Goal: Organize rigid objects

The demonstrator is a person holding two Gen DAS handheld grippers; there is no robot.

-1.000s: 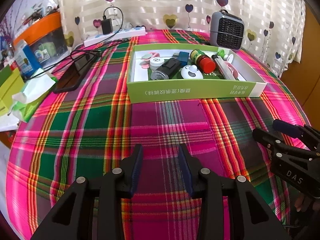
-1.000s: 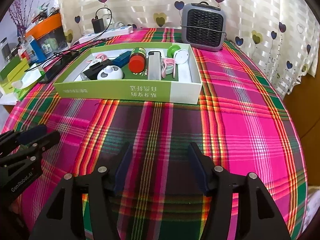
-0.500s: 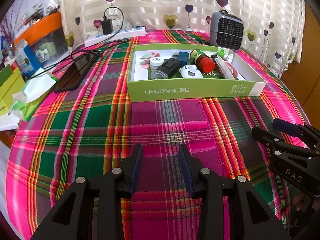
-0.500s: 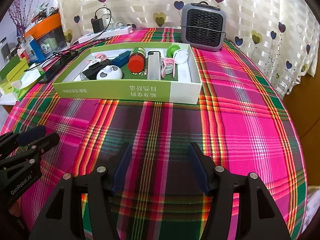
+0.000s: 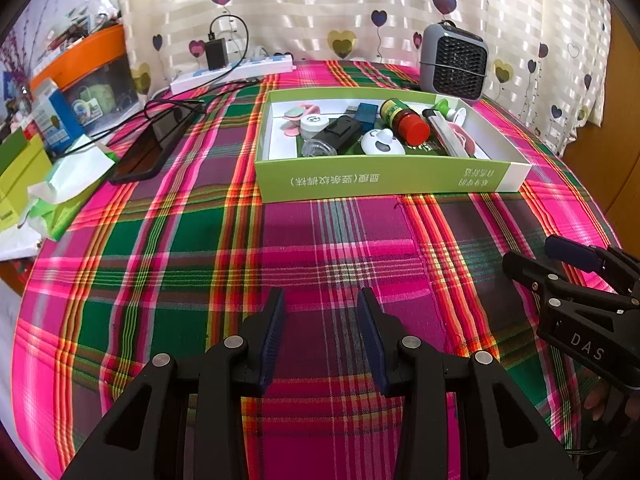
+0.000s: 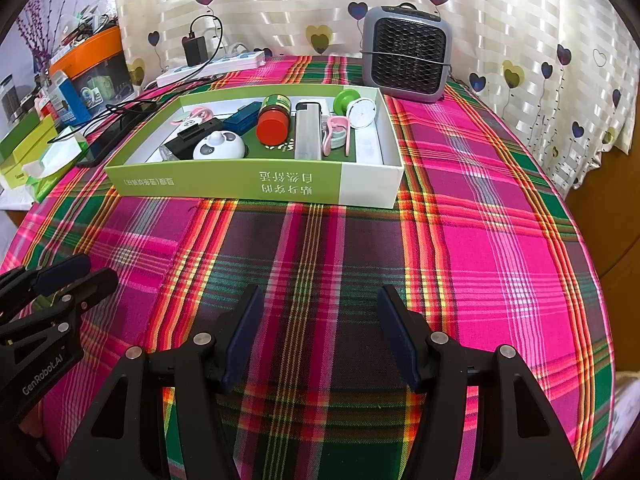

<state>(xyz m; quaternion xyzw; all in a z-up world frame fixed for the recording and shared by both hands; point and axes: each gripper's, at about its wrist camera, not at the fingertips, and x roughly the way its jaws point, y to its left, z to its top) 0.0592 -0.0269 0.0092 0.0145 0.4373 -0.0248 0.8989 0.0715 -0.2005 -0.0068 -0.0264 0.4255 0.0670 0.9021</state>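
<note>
A green and white box [image 5: 384, 180] [image 6: 256, 186] stands on the plaid tablecloth. It holds several small items: a red-capped bottle [image 5: 404, 120] [image 6: 273, 119], a white round panda gadget [image 5: 380, 142] [image 6: 219, 145], a black device [image 5: 340, 132], a silver bar [image 6: 309, 135] and pink clips [image 6: 338, 132]. My left gripper [image 5: 320, 300] is open and empty, low over the cloth, well in front of the box. My right gripper [image 6: 320, 296] is open and empty, also in front of the box. Each gripper shows at the edge of the other's view.
A grey fan heater [image 6: 408, 58] stands behind the box. A power strip with charger [image 5: 236, 68], a black phone [image 5: 150, 148], tissues [image 5: 68, 184] and boxes [image 5: 16, 176] lie at the left. The table's edge curves down on the right.
Almost nothing has changed. Both grippers stay open and in place, with only a slight drift of the views.
</note>
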